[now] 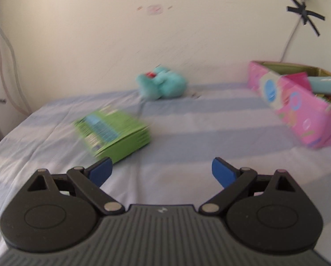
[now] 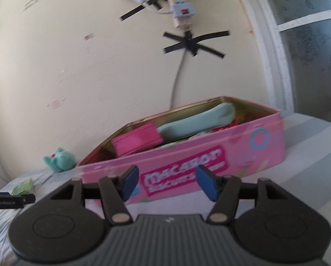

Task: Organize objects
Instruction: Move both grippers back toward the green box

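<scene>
A green packet (image 1: 113, 132) lies on the striped bed sheet, just ahead and left of my left gripper (image 1: 162, 171), which is open and empty. A teal plush toy (image 1: 162, 83) sits at the back by the wall; it also shows in the right wrist view (image 2: 60, 159). A pink open tin (image 2: 187, 155) holds a pink box (image 2: 137, 140), a pale teal case (image 2: 198, 122) and other items; it also shows at the right of the left wrist view (image 1: 298, 110). My right gripper (image 2: 167, 181) is open and empty in front of the tin's side.
The bed sheet (image 1: 198, 137) runs to a cream wall (image 1: 121, 44). A power strip (image 2: 181, 6) and cable are taped to the wall above the tin. A window frame (image 2: 274, 55) stands at the right. The green packet (image 2: 22, 187) shows far left.
</scene>
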The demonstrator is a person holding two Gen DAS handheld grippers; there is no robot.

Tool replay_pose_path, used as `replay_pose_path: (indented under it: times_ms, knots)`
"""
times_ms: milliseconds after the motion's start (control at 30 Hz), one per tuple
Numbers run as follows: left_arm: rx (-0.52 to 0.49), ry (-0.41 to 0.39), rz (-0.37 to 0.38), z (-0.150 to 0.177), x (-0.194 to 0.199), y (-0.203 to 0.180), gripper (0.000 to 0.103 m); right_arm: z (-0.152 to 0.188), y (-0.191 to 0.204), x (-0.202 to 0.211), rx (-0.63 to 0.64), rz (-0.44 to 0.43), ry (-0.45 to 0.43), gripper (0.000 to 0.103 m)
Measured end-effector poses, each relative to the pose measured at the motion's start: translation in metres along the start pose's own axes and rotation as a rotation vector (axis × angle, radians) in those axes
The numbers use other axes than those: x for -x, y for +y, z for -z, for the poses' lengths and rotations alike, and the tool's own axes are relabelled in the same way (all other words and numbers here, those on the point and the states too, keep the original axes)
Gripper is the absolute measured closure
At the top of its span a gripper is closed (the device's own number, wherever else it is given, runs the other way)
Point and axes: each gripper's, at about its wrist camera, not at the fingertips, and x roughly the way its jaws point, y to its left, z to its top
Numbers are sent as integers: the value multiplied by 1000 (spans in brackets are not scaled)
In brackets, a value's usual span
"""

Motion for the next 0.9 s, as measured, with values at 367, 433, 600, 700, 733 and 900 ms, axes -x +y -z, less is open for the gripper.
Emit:
replay_pose_path:
  times_ms: [367, 433, 600, 700, 733, 900]
  knots:
    - [201, -4, -132, -11, -3, 98, 5, 14, 55, -11, 110, -192, 140, 42]
    - [261, -24, -135, -21, -9, 111, 5, 18, 71, -17, 123, -250, 192, 40]
    - [329, -62, -148, -43, -34, 127, 5, 28, 125, -32, 261, -337, 285, 39]
    - [362, -87, -164, -39, -45, 135, 5, 27, 158, -43, 325, -383, 310, 19]
    - [364, -89, -174, -34, -49, 136, 5, 26, 169, -47, 344, -397, 310, 17]
    - [485, -54, -117, -30, -51, 166, 5, 25, 226, -78, 442, -446, 307, 2]
